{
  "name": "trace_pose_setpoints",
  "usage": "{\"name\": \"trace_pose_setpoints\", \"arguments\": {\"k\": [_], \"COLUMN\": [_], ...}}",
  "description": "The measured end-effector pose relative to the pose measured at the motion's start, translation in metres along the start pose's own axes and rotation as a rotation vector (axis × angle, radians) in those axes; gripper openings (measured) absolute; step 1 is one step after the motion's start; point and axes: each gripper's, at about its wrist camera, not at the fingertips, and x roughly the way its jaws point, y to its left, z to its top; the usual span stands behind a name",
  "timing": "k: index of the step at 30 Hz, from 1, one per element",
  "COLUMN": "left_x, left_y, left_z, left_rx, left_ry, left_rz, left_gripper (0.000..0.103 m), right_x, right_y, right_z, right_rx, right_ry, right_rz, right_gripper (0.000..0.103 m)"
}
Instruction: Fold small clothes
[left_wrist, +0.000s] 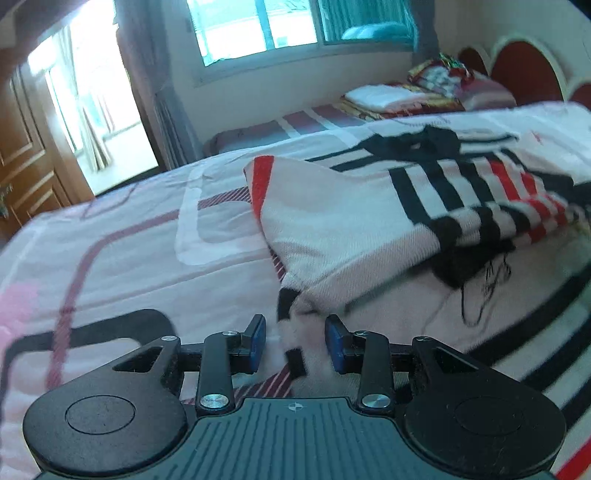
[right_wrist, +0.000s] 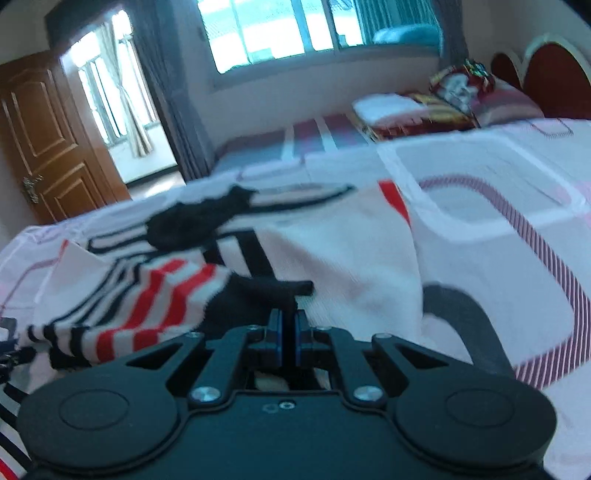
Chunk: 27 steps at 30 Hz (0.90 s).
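A small white garment (left_wrist: 354, 229) with black and red stripes lies partly folded on the bed. In the left wrist view my left gripper (left_wrist: 295, 343) is open, its blue pads either side of a striped corner of the garment, which lies loose between them. In the right wrist view the same garment (right_wrist: 332, 254) spreads ahead, with its black trim bunched at the far edge. My right gripper (right_wrist: 289, 332) is shut on a black edge of the garment (right_wrist: 284, 291) and holds it just above the cloth.
The bed has a pink and white patterned sheet (left_wrist: 129, 240). Folded clothes and pillows (left_wrist: 424, 92) are stacked at the far end by a red headboard (left_wrist: 524, 70). A wooden door (right_wrist: 40, 140) and a window (right_wrist: 295, 29) lie beyond the bed.
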Motion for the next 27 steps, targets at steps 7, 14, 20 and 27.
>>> {"name": "trace_pose_setpoints", "arguments": {"k": [7,14,20,27], "left_x": [-0.028,0.015,0.006,0.031], "left_y": [-0.016,-0.053,-0.032,-0.026], "left_z": [0.037,0.018,0.03,0.056], "left_rx": [-0.09,-0.021,-0.112,-0.074], "left_ry": [-0.154,-0.095,-0.133,-0.079], "left_rz": [-0.09,-0.097,-0.122,-0.131], "left_gripper": [0.036,0.048,0.05,0.05], "right_x": [-0.038,0.011,-0.008,0.037], "right_y": [0.012,0.058,0.052,0.056], "right_z": [0.014,-0.003,0.0,0.017], "right_rx": [-0.004,-0.164,-0.132,-0.064], "right_ry": [-0.141,0.043,-0.045,0.033], "right_rz": [0.055,0.1,0.121,0.107], "right_gripper": [0.021,0.011,0.019,0.016]}}
